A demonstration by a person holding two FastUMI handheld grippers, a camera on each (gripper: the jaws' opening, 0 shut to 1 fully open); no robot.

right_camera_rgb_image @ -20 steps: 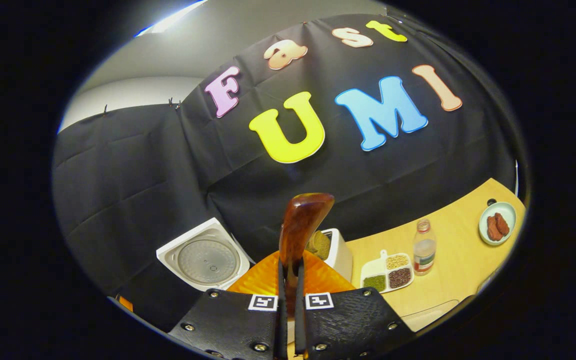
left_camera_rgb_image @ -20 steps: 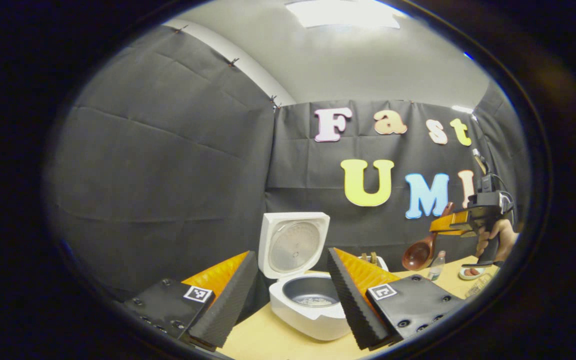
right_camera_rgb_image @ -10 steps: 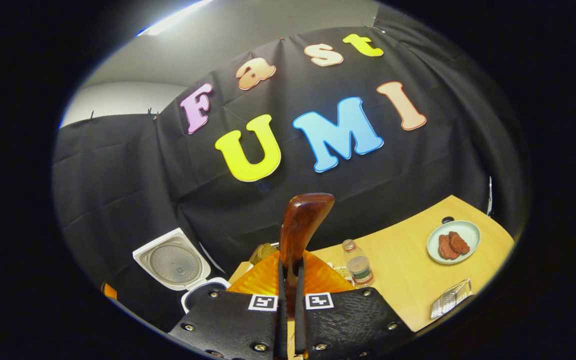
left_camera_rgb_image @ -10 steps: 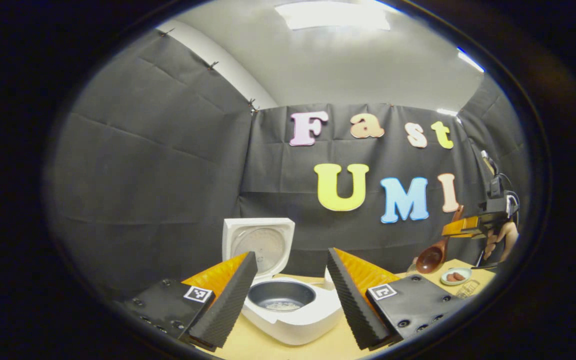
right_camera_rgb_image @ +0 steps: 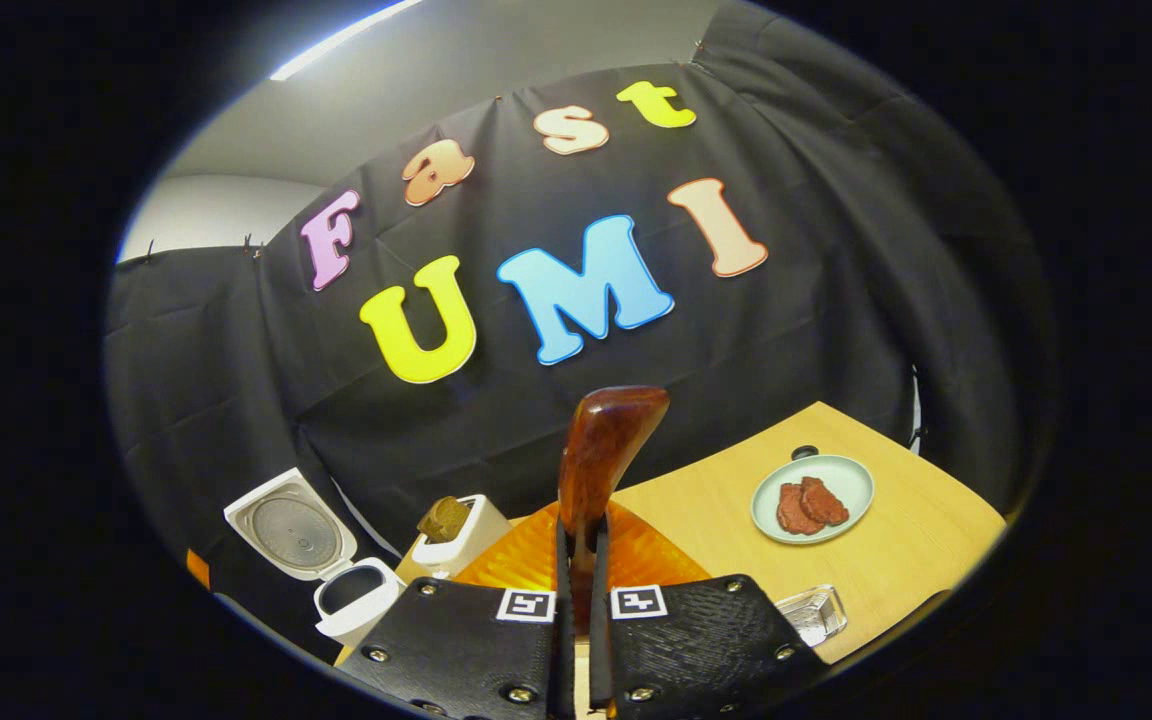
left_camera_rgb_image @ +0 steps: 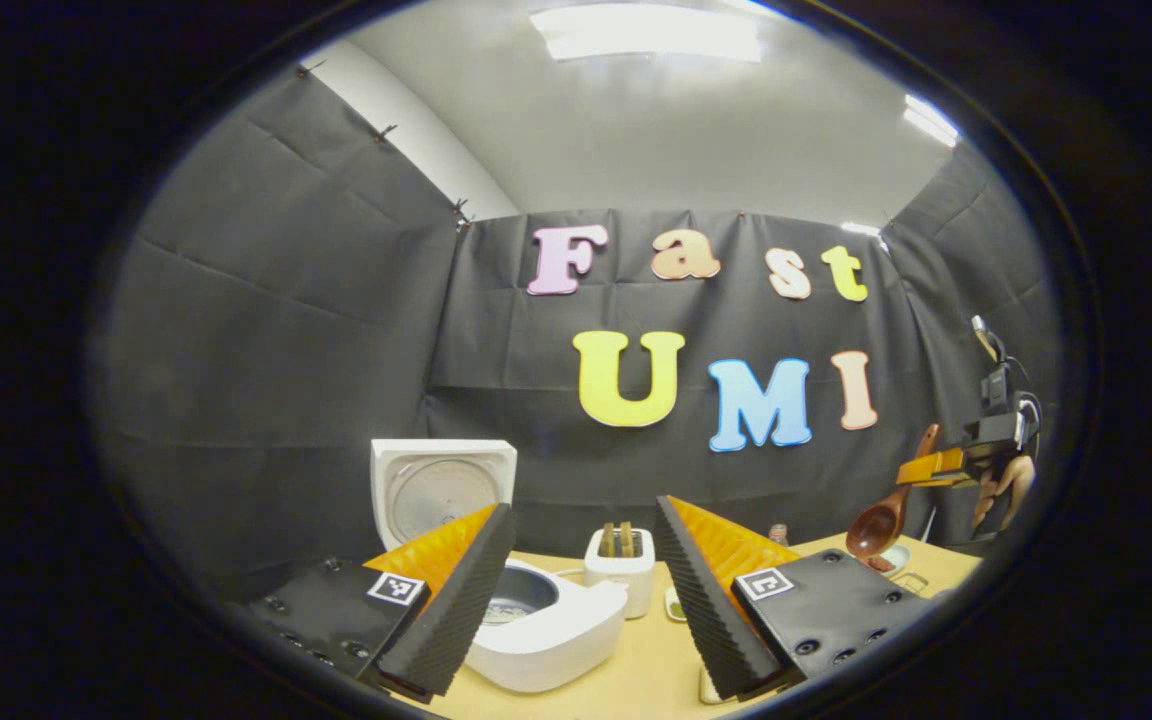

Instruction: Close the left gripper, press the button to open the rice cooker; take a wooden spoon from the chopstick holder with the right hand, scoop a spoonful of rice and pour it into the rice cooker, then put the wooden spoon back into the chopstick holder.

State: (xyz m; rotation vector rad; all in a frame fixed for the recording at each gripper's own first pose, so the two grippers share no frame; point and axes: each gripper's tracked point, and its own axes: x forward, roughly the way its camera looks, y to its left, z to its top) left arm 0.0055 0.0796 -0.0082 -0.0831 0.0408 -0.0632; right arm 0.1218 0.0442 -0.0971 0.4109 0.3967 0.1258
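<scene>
The white rice cooker (left_camera_rgb_image: 548, 628) sits on the table with its lid (left_camera_rgb_image: 441, 490) standing open; my left finger hides part of the pot. My left gripper (left_camera_rgb_image: 583, 506) hovers open in front of it, holding nothing. Behind the cooker stands the white chopstick holder (left_camera_rgb_image: 619, 572). At the far right a hand holds my right gripper (left_camera_rgb_image: 936, 467), with the wooden spoon (left_camera_rgb_image: 881, 525) hanging bowl-down above the table. In the right gripper view my right gripper (right_camera_rgb_image: 581, 525) is shut on the wooden spoon (right_camera_rgb_image: 601, 450); the rice cooker (right_camera_rgb_image: 356, 600) and chopstick holder (right_camera_rgb_image: 456, 535) lie low left.
A pale plate (right_camera_rgb_image: 816, 485) with red-brown pieces rests on the wooden table (right_camera_rgb_image: 716, 500) to the right. A small clear glass dish (right_camera_rgb_image: 811, 612) sits near the table's front edge. A bottle top (left_camera_rgb_image: 779, 533) peeks over my left gripper's right finger.
The right gripper has carried the spoon farther right, away from the cooker. The left gripper view has swung right, so the cooker has slid left. Both grips are unchanged.
</scene>
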